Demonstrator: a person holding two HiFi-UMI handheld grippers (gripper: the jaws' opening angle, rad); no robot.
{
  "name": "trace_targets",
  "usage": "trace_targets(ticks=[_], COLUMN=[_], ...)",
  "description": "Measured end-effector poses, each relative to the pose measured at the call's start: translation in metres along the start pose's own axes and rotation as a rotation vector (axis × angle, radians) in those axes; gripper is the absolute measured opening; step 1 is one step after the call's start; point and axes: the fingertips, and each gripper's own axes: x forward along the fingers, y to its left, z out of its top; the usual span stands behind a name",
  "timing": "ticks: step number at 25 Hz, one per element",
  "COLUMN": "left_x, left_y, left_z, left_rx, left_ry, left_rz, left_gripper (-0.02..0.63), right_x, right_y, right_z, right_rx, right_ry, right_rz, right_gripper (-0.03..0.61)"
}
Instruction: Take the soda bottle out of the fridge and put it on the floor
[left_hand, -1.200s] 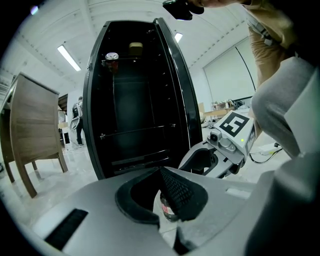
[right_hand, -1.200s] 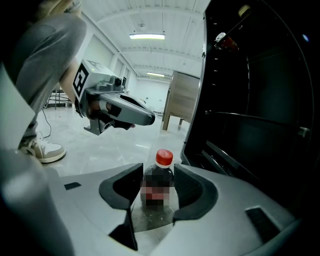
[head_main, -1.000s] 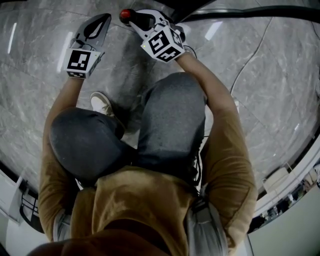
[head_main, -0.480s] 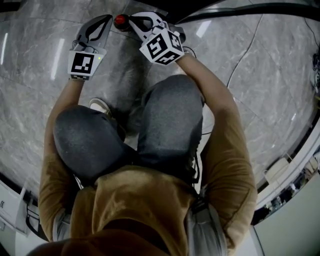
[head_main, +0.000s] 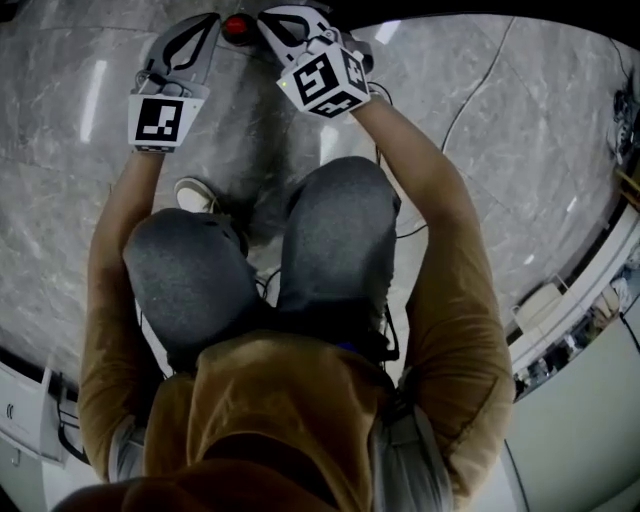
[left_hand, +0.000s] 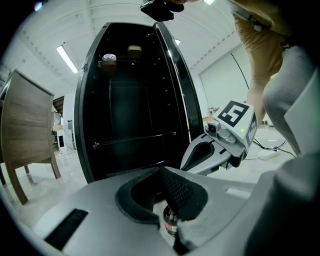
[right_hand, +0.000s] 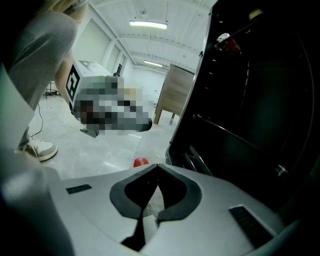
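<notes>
The soda bottle's red cap (head_main: 236, 25) shows on the grey marble floor between my two grippers, in front of the open black fridge (left_hand: 130, 100). In the right gripper view the cap (right_hand: 140, 162) stands beyond and left of my right gripper (right_hand: 158, 167), which is shut with nothing in it. My left gripper (left_hand: 161, 170) has its tips together, and the bottle's neck and label (left_hand: 170, 225) show through the gap under its pads. In the head view the left gripper (head_main: 207, 20) is left of the cap and the right gripper (head_main: 268, 18) is right of it.
The fridge's top shelf holds a jar (left_hand: 109, 59) and a red item (right_hand: 230, 45). A wooden chair (left_hand: 30, 135) stands left of the fridge. The person crouches, knees below the grippers, a white shoe (head_main: 198, 198) on the floor. Cables (head_main: 480, 90) run along the right.
The grippers and the red cap sit higher in the head view. The cap was at the right gripper's tips; now it shows free between the two grippers.
</notes>
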Motion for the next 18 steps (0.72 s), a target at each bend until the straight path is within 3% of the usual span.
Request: trace_targets(ticks=[7, 11, 15, 18], left_x=[-0.015, -0.038, -0.060, -0.081], left_y=[0.005, -0.002, -0.003, -0.003], left_z=[0.025, 0.054, 0.102, 0.167], left_rx=[-0.064, -0.090, -0.095, -0.097], left_ry=[-0.010, 0.006, -0.017, -0.034], left_rz=[0.002, 0.002, 0.017, 0.036], left_gripper=[0.002, 0.002, 0.002, 0.002], right_x=[-0.010, -0.036, -0.071, -0.113], right_y=[-0.002, -0.005, -0.011, -0.022], right_z=[0.018, 0.052, 0.092, 0.137], right_rx=[0.055, 0.060, 0.063, 0.034], right_ry=[0.047, 0.055, 0.059, 0.060], right_rz=[-0.031, -0.025, -0.021, -0.018], right_gripper=[0.000, 0.000, 0.000, 0.000])
